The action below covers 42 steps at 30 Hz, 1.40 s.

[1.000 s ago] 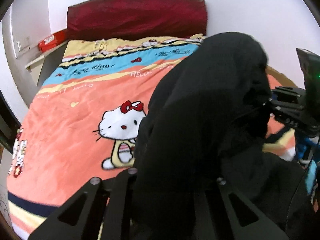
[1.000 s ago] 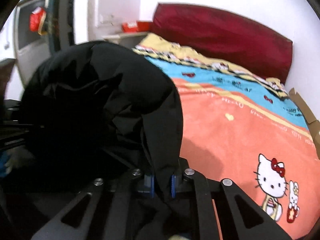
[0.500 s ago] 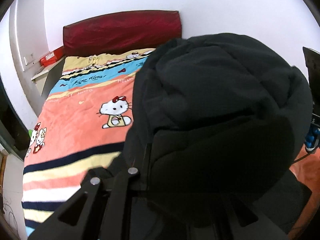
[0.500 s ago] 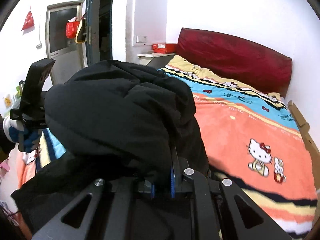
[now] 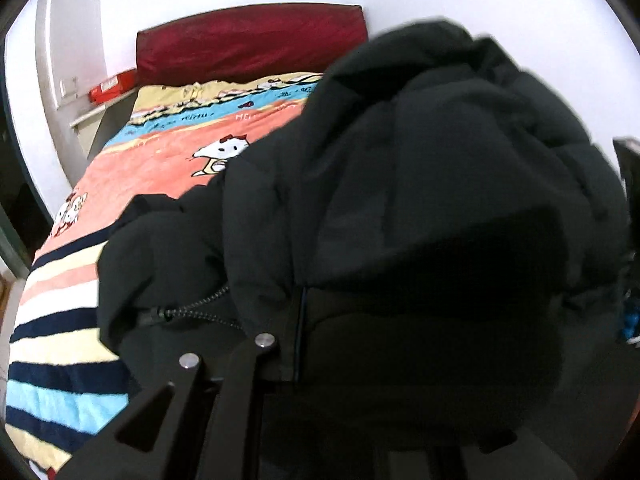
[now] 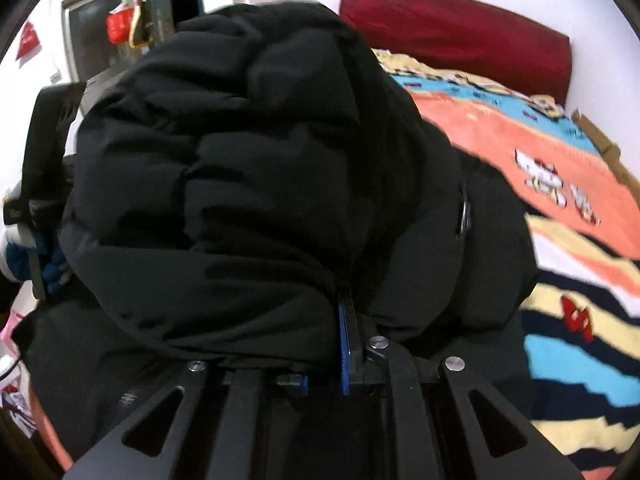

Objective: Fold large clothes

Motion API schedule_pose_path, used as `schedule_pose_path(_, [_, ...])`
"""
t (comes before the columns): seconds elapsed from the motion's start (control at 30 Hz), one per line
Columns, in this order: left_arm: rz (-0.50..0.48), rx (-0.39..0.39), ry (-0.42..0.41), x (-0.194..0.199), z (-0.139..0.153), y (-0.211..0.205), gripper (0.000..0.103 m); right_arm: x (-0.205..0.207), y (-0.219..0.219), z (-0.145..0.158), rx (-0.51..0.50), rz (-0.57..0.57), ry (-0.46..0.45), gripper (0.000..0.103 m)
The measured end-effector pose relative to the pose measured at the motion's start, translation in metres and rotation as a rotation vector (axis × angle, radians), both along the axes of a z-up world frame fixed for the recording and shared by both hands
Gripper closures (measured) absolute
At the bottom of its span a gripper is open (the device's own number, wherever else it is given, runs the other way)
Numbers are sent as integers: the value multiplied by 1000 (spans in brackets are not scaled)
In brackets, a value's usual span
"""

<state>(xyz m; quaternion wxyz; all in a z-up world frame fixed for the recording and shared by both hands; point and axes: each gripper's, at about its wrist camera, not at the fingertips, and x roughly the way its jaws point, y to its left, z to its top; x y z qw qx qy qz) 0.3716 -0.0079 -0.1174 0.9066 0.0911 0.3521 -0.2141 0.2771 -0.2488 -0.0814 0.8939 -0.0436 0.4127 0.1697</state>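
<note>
Coral-orange blanket [image 5: 160, 168] with cartoon cats and stripes of navy, cream and sky blue covers the bed, which runs back to a dark red headboard [image 5: 248, 40] against the white wall. Over its near end hangs the black puffer jacket [image 5: 420, 200], a bulging mass that fills most of both views. Compared with half a second ago, the jacket has spread lower and wider: in the left wrist view a lower fold with a braided drawcord [image 5: 192, 306] now trails out leftward onto the striped part of the blanket, and the cat print behind it is half hidden. In the right wrist view the bundle sits higher and closer to the lens, hiding the doorway area it left clear before.

Fingers of the right gripper [image 6: 346, 344] are pressed nearly together, a blue pad edge showing, with a fold of the jacket pinched between them. The left gripper [image 5: 298, 332] has its fingers mostly buried under the fabric; a seam of the jacket runs down into them, though how far apart they stand I cannot tell. A red box [image 5: 112, 86] rests on the shelf beside the headboard.
</note>
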Motion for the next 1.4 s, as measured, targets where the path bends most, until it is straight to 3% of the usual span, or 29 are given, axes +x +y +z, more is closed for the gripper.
schedule_pose_path(0.27, [10, 11, -42, 0, -16, -11, 89, 23, -10, -24, 18, -32, -8, 91])
schedule_pose_path(0.53, [-5, 41, -59, -22, 6, -9, 80, 5, -1, -10, -49, -24, -31, 83])
schedule_pose_path(0.67, [-24, 44, -32, -24, 9, -2, 68, -4, 1, -5, -84, -31, -46, 72])
schedule_pose_path(0.73, [-29, 46, -10, -29, 9, 1, 55, -13, 4, -2, -92, -37, -50, 62])
schedule_pose_path(0.77, [-26, 44, 5, -30, 8, 3, 40, -15, 3, -1, -92, -41, -49, 56])
schedule_pose_path(0.8, [-16, 33, 41, -32, 7, 7, 33, -17, 1, 0, -90, -47, -47, 53])
schedule_pose_path(0.9, [18, 9, 112, -41, 0, 21, 33, -27, -8, 2, -75, -65, -36, 49])
schedule_pose_path(1.03, [61, -34, 140, -53, 6, 40, 33, -43, -21, 6, -53, -84, -19, 49])
schedule_pose_path(1.23, [91, -101, 104, -54, 50, 46, 33, -59, -36, 41, 14, -84, -42, 49])
schedule_pose_path(1.4, [128, -194, 91, -12, 91, 42, 33, -24, -34, 81, 48, -52, -98, 49])
